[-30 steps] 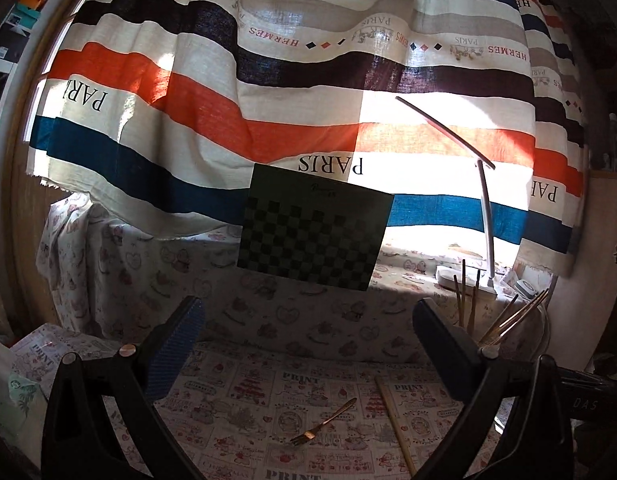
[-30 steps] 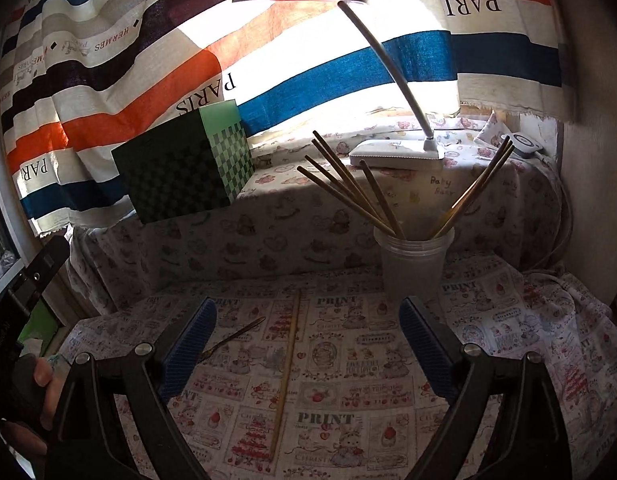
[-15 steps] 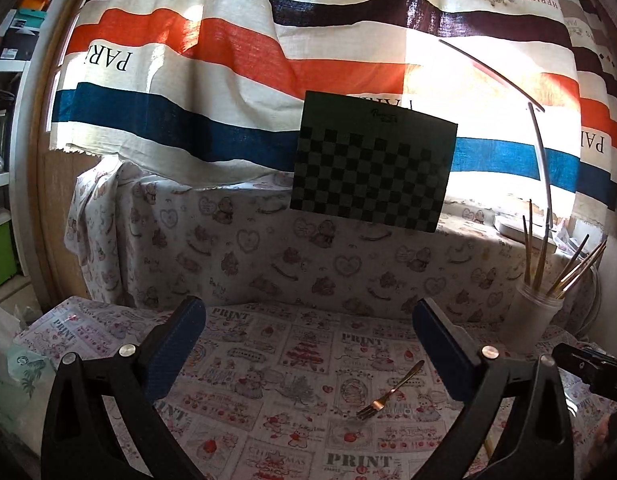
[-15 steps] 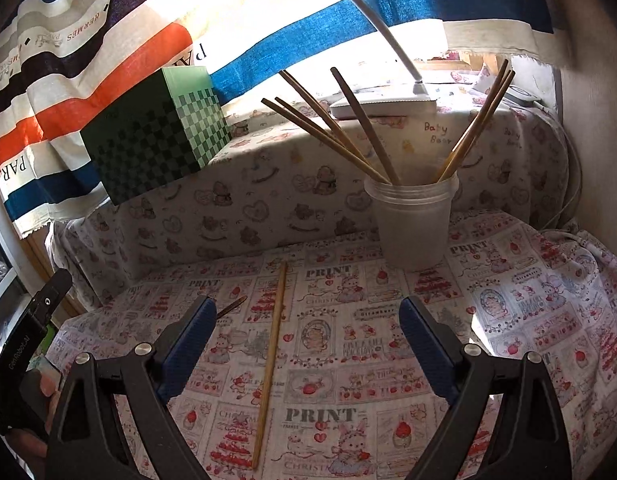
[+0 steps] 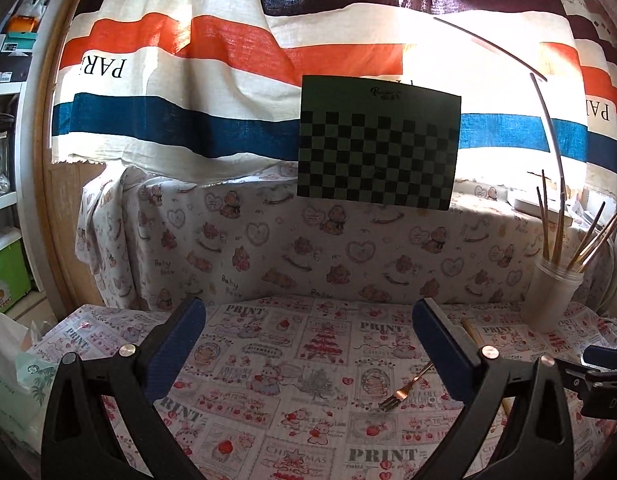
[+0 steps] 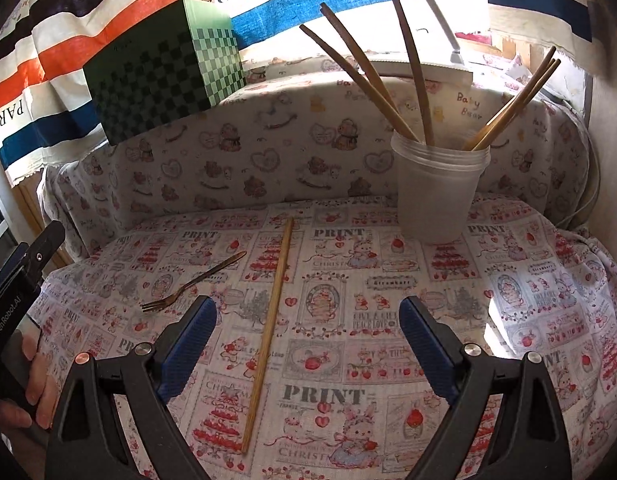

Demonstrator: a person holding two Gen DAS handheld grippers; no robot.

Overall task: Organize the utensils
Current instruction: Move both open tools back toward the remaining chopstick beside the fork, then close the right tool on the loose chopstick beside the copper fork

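- Utensils lie loose on the table point(image 6: 528, 280): a chopstick point(image 6: 270, 312) and, left of the chopstick, a fork point(image 6: 192, 284).
- Behind and right of the chopstick, a plastic cup point(image 6: 438, 196) holds more chopsticks.
- Right gripper point(image 6: 308, 346) hovers wide open over the chopstick's near half, holding nothing.
- Left gripper point(image 5: 308, 354) is wide open and empty, the fork point(image 5: 404, 390) by its right finger.

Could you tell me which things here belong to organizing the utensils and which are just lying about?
Job: fork, loose chopstick, cup holding chopsticks, both open grippers.

Lying about: checkered box, desk lamp, striped curtain.
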